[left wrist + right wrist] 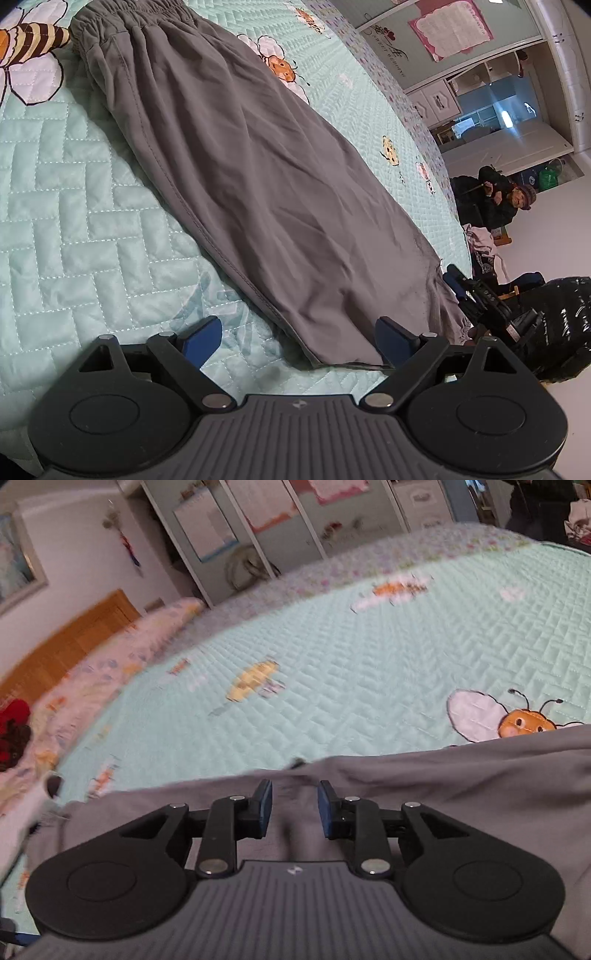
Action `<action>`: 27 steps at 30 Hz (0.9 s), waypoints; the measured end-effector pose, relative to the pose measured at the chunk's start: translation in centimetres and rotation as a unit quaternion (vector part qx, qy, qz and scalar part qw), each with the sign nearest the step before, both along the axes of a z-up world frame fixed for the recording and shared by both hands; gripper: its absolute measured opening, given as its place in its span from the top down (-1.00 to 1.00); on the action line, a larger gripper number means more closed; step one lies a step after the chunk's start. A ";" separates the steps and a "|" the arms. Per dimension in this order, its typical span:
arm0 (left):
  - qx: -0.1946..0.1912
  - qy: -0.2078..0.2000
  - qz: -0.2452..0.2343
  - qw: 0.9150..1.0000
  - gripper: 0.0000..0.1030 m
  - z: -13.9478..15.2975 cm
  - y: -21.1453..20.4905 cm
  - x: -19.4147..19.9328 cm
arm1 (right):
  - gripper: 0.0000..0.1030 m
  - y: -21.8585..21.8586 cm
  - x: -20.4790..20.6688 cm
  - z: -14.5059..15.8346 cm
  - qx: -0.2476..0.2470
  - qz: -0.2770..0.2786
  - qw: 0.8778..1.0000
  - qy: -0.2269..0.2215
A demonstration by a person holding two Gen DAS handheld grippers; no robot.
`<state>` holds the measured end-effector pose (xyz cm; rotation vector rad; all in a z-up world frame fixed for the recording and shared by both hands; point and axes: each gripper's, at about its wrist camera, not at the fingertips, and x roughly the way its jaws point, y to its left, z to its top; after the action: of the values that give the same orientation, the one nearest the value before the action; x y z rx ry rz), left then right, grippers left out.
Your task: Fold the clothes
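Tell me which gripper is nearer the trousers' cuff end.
Right. The right gripper is at the cuff of the trousers; the left gripper hangs open just short of it.

trousers [258,184]: thin grey cloth, matt, softly creased
quilt [74,206]: stitched mint fabric, faint sheen
fingers [264,808]: blue pads, matt black plastic
headboard [74,642]: wood

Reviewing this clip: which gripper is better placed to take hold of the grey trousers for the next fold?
Probably the right. The right gripper sits over the grey trousers, jaws partly open with fabric between them. The left gripper is wide open, at the cuff end above the quilt.
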<state>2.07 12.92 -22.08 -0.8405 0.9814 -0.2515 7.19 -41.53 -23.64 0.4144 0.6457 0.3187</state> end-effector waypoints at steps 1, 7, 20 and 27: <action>0.001 -0.001 0.000 1.000 -0.77 0.1 0.0 -0.1 | 0.34 0.3 -0.3 0.2 0.010 0.008 1.000 -0.006; 0.006 -0.006 0.003 1.000 -0.77 0.6 0.3 -0.6 | 0.60 1.5 5.2 -3.4 0.021 -0.018 0.998 0.053; -0.013 -0.036 0.021 0.999 -0.77 1.4 2.0 -1.1 | -0.03 9.3 1.1 0.0 0.115 0.011 0.993 0.022; -0.015 -0.058 0.086 0.994 -0.77 2.2 5.2 -2.1 | -0.06 19.0 0.4 2.1 0.144 0.105 0.984 0.005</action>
<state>-0.04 18.14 -19.84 -0.9228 0.7926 -0.1651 7.63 -22.53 -21.53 0.6262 0.6570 0.6143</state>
